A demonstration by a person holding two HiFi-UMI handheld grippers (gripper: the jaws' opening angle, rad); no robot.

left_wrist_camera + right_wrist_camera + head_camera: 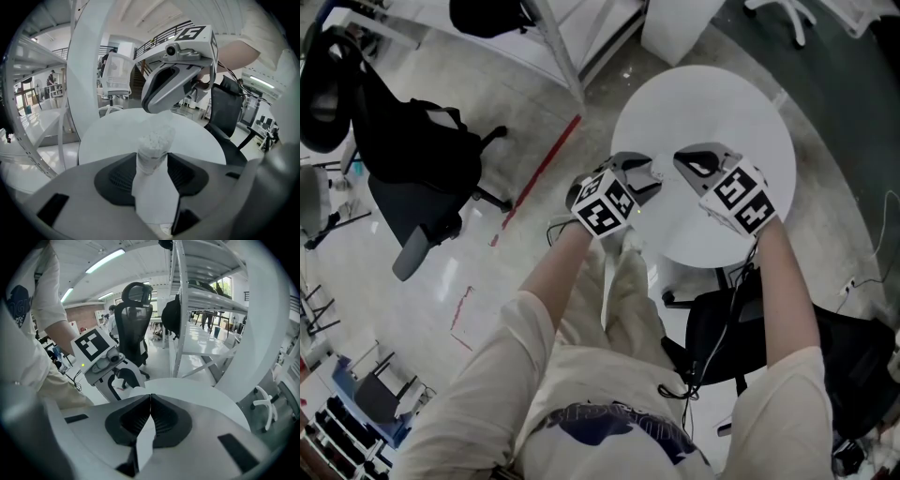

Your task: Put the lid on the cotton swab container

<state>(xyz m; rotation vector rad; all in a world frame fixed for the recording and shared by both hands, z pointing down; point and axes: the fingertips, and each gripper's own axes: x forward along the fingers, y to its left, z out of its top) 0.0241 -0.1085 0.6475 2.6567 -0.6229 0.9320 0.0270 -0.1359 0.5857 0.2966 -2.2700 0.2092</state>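
Lower centre of the left gripper view, the left tool (152, 158) is clamped on the clear cotton swab container (154, 140), whose base is hidden. The right tool (150, 397) is pressed together above the white counter (741, 103). No lid can be made out.

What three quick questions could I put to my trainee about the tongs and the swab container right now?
1. True or false: the right tongs stand wide apart.
2. What stands between the left tongs? A) the cotton swab container B) a chair wheel C) nothing
3. Fill in: the tongs work above a round white ____.
Key: 1 false, they are shut together. 2 A. 3 table.
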